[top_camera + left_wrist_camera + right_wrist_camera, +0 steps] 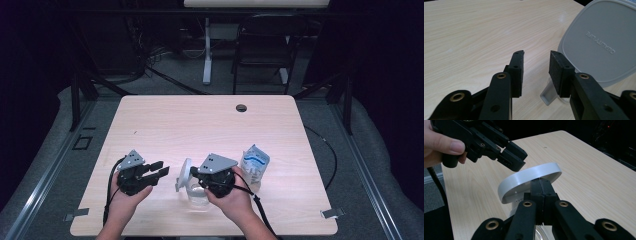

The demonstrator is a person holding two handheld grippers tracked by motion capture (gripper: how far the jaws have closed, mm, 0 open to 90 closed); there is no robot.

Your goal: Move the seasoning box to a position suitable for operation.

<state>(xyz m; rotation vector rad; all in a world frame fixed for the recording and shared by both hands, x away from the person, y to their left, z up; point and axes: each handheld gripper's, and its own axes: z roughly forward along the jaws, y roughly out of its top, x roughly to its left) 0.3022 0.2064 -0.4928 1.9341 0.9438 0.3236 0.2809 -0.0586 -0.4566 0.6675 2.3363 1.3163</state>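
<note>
On pale woodgrain table (165, 125), rounded grey plastic lid (185, 172)

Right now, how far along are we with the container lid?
Done: the right tool is shut on the lid, tipped up off the clear container. In hand: the left tool waits open beside the lid, nothing between its jaws. Left: the pouch lies untouched on the table.

soft even light on the table (210, 125) (dark, murky surroundings)
</note>
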